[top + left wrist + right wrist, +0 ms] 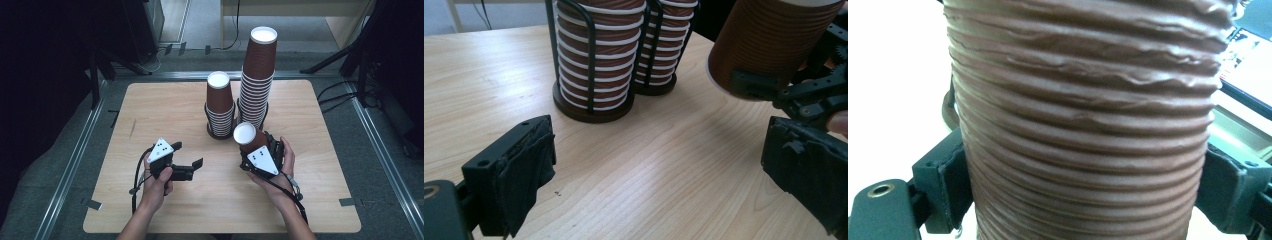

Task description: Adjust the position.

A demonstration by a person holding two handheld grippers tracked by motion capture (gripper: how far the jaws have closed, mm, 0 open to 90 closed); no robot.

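Observation:
Two stacks of upside-down brown ribbed paper cups stand in black wire holders at the table's far middle: a short stack (219,106) (593,55) and, to its right, a tall stack (258,75) (665,45). My right gripper (254,148) (1083,192) is shut on a single brown cup (248,137) (1088,115) (769,40). It holds the cup bottom-up, just in front of the stacks and above the tabletop. My left gripper (187,154) (659,175) is open with nothing between its jaws, low over the table to the left of the held cup and pointing toward it.
The light wooden table (150,115) has bare surface at the left, the right and the front. Metal rails (75,160) run along both sides on the floor. Cables and dark stands (345,55) lie beyond the far edge.

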